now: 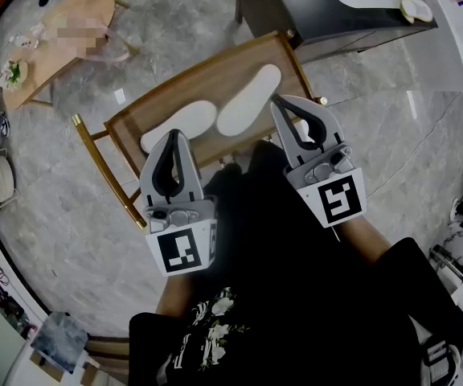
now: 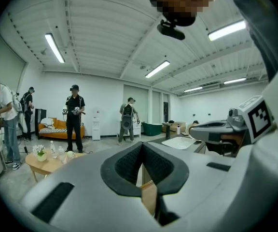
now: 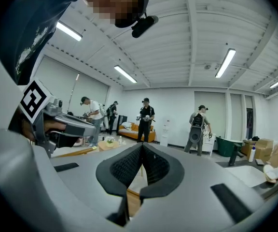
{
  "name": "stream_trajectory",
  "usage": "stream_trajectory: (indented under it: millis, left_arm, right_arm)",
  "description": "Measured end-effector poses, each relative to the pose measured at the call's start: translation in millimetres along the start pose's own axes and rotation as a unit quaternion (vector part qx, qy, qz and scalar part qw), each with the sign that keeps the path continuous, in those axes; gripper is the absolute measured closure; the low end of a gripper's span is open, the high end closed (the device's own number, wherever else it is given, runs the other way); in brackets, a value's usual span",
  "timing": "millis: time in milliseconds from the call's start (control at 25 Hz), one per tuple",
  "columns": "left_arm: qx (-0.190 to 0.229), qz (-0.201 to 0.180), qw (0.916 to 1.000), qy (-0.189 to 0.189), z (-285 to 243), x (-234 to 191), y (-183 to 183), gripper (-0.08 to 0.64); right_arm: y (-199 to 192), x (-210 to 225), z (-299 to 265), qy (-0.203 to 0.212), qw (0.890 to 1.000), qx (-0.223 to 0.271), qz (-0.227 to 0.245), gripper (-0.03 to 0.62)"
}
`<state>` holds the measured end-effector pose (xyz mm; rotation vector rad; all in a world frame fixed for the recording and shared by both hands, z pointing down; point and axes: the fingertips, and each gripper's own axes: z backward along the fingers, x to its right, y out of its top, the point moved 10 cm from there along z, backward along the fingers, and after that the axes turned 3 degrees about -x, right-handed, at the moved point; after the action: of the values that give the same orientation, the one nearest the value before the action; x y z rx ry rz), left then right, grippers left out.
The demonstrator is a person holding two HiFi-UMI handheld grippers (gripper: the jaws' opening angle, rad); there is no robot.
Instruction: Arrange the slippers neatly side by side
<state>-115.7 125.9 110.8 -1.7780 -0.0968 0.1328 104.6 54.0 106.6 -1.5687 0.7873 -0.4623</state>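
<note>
Two white slippers on wooden table, lying side by side at a slant, soles pale. Left slipper shorter in view, right slipper just beside it, narrow gap between. Left gripper clenched, jaws together, nothing in them, tip over near edge of left slipper. Right gripper clenched too, empty, tip just beside right slipper. Both grippers raised, pointing out across room.
</note>
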Motion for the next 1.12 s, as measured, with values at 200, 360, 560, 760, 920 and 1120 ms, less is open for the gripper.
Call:
stream_trajectory:
  millis: [200, 360, 560, 760, 920, 1120]
  left_arm:
    - [-0.006, 0.012, 0.9988, 0.047, -7, 12, 1, 0.56]
    - [-0.04, 0.024, 0.9956, 0.082, -13, 22, -5, 0.56]
    - [-0.068, 0.039, 0.9881, 0.132, -12, 39, -13, 0.56]
    - [-0.088, 0.051, 0.9796, 0.173, -14, 49, -22, 0.56]
    - [-0.105, 0.068, 0.9733, 0.193, -22, 57, -35, 0.56]
    - [-0.134, 0.094, 0.9665, 0.198, -35, 70, -57, 0.56]
  right_arm:
    - [-5, 22, -17, 0.061, 0.998, -0.009, 0.003, 0.594]
    - [-13, 36, -29, 0.105, 0.994, -0.012, 0.003, 0.594]
    - [-27, 50, -42, 0.165, 0.986, -0.022, 0.005, 0.594]
    - [-42, 58, -59, 0.213, 0.976, -0.036, 0.001, 0.594]
    - [-58, 62, -75, 0.248, 0.967, -0.047, 0.007, 0.592]
    - [-83, 66, -87, 0.288, 0.954, -0.079, 0.006, 0.592]
